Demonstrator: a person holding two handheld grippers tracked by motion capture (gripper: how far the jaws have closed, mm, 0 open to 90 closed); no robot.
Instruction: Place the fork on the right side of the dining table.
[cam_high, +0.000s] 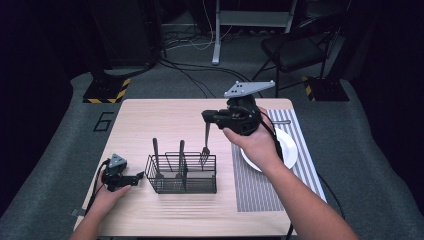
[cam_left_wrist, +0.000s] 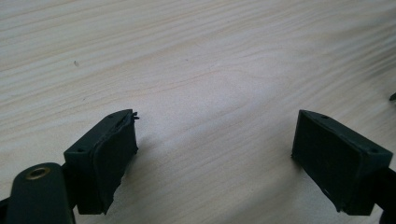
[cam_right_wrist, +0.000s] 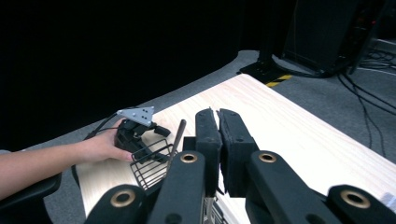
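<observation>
A metal fork (cam_high: 205, 144) hangs tines down from my right gripper (cam_high: 208, 119), which is shut on the top of its handle. The tines are level with the rim of the right compartment of a black wire caddy (cam_high: 165, 186). Two dark-handled utensils (cam_high: 155, 151) (cam_high: 181, 152) stand upright in the caddy. In the right gripper view the right gripper (cam_right_wrist: 218, 116) has its jaws pressed together, with the caddy (cam_right_wrist: 145, 171) and a utensil handle (cam_right_wrist: 179, 133) beyond. My left gripper (cam_high: 138, 176) rests on the table just left of the caddy. Its jaws are open and hold nothing, with the left gripper (cam_left_wrist: 215, 135) over bare wood.
A white plate (cam_high: 290, 148) lies on a striped placemat (cam_high: 250, 190) at the table's right, under my right forearm. A small metal piece (cam_high: 283, 121) lies at the placemat's far end. Beyond the wooden table (cam_high: 160, 120) are a folding chair (cam_high: 295, 50) and floor cables.
</observation>
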